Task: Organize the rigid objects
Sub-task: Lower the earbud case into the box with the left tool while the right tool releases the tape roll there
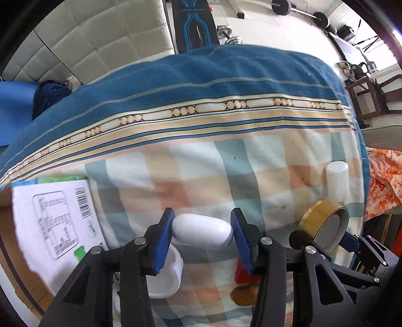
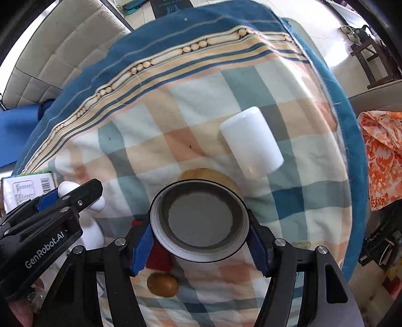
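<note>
The left gripper [image 1: 203, 232] clamped a white bottle [image 1: 202, 231]; the right gripper [image 2: 201, 241] clamped a tape roll [image 2: 199, 221], a white cylinder [image 2: 251, 140] at one o'clock.

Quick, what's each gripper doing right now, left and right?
Left gripper: closed on a white oval bottle.
Right gripper: closed on a gold-banded round lid, hollow side facing the camera.

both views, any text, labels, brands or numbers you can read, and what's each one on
"GenRobot.AI": white lettering on the black body of the left gripper, seen from the right wrist view.
White box: a barcode and a framed block of small print, too blurred to read in either view.
Black and blue board on the floor: a line of lettering, too small to read.
Nothing else carries legible text.
</note>
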